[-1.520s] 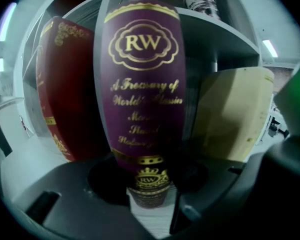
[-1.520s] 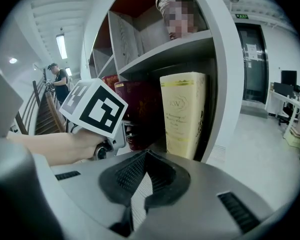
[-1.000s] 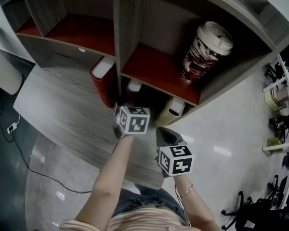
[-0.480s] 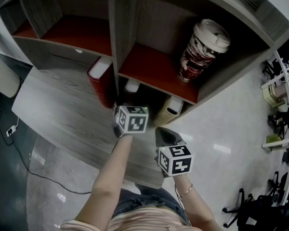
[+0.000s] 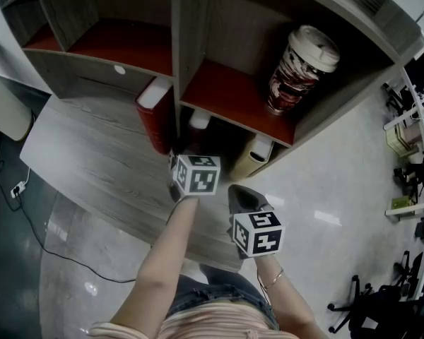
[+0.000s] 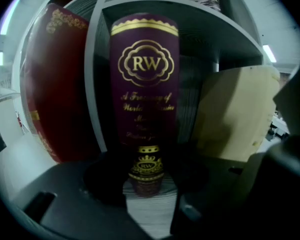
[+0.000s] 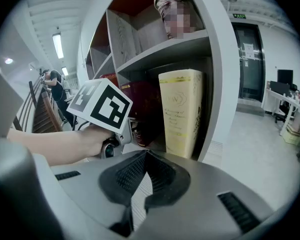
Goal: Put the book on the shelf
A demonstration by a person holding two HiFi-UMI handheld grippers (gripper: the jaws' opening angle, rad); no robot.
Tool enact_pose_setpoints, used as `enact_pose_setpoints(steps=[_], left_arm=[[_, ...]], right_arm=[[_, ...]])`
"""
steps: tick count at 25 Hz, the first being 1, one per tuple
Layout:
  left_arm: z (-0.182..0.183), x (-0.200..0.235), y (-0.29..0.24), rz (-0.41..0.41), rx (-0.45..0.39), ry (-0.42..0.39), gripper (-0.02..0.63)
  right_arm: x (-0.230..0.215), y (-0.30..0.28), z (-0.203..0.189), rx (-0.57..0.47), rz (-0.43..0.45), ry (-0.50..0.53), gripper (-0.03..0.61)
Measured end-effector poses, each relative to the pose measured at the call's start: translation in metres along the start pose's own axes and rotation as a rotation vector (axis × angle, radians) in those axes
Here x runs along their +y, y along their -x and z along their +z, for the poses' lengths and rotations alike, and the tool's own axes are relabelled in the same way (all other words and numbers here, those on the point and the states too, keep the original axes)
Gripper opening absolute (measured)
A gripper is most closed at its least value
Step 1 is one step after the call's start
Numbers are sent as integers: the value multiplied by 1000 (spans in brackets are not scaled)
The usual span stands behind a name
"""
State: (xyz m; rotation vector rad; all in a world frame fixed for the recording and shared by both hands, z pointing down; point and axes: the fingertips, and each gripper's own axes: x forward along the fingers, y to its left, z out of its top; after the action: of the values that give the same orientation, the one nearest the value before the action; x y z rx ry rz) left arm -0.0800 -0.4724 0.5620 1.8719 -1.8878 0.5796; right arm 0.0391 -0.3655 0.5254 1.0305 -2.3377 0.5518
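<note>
The maroon book, gold "RW" crest on its spine, stood upright in the lower compartment of the shelf, its foot on the grey wood-grain surface. It sat just right of the upright divider. A red book stood on the other side of that divider. A cream book shared the maroon book's compartment further right, with a strip of the grey back wall showing between the two.

The left tongs were released. Their dark jaws stood apart, pointed straight at the maroon spine, and the book's foot and a patch of surface showed in the gap between them. Whether either jaw touched the book could not be told.

The right tongs were clenched, jaw tips met, with nothing held. They hung back from the shelf, to the right of the left tongs. From their view the left hand and its marker cube reached toward the lower compartment, beside the cream book.

On the red-floored shelf board above stood a lidded paper cup with a dark swirled pattern. The two compartments to the left at that level showed only their red floors.
</note>
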Motion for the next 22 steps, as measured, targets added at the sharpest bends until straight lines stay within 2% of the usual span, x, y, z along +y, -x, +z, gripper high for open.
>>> enact_pose_setpoints(steps=[14, 22], left_arm=[[-32, 7, 40, -25, 31, 48, 225], [-45, 9, 69, -50, 27, 42, 205]], right_arm=[[28, 12, -7, -18, -6, -1, 9], [51, 21, -7, -43, -14, 5, 9]])
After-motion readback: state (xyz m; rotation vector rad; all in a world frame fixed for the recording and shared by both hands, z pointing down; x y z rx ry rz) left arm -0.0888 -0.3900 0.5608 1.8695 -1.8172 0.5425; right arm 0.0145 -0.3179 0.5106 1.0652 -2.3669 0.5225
